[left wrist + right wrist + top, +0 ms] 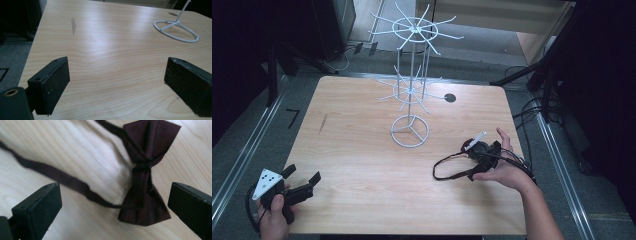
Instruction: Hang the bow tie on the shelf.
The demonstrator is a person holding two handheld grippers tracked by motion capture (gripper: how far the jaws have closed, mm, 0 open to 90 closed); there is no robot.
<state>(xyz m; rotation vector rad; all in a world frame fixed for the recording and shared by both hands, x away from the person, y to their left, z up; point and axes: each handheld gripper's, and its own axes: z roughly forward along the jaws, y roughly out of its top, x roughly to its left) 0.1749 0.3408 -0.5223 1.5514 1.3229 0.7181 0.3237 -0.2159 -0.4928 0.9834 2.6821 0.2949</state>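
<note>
A: Where was the bow tie (146,173)?

B: It lay flat on the tabletop (362,150), toward the person's right, its thin strap (55,176) trailing off in a loop across the wood.

A: And the right tongs (115,207)?

B: Their jaws stood wide apart, one on each side of the bow tie, pads clear of the cloth. From above, the right hand (504,167) hovered over it.

A: The left tongs (117,85)?

B: Also apart, with bare wood between the jaws. The left hand (274,217) held them at the near left corner of the tabletop, well apart from the bow tie.

A: Anything else there?

B: A white wire rack (410,82) stood upright near the middle, toward the far side.
</note>
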